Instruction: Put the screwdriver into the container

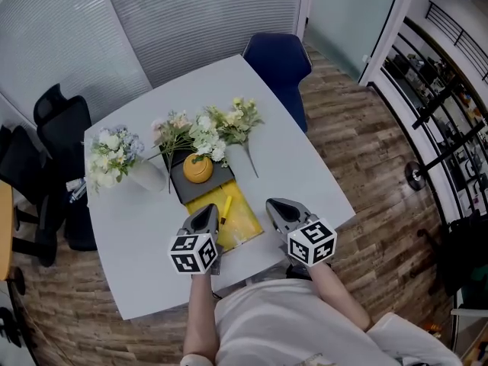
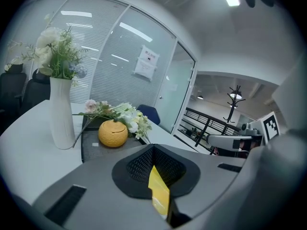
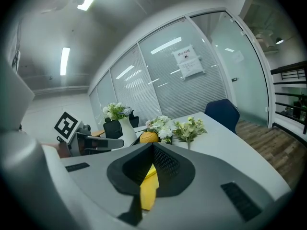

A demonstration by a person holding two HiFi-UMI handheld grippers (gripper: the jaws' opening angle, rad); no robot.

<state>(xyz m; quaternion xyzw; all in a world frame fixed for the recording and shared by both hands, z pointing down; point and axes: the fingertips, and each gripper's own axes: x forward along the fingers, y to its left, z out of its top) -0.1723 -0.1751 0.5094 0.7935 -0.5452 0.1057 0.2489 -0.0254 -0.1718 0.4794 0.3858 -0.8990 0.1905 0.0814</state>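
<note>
A yellow-handled screwdriver lies on a yellow mat near the table's front edge. Behind the mat, a round orange container sits on a dark tray. My left gripper hovers at the mat's left edge with its jaws shut and nothing held; only a sliver of yellow shows below the tips. My right gripper hangs at the mat's right side, jaws together, and it holds nothing either.
A white vase of flowers stands left of the tray. Loose flower stems lie behind it. A blue chair stands at the table's far side and black chairs at its left.
</note>
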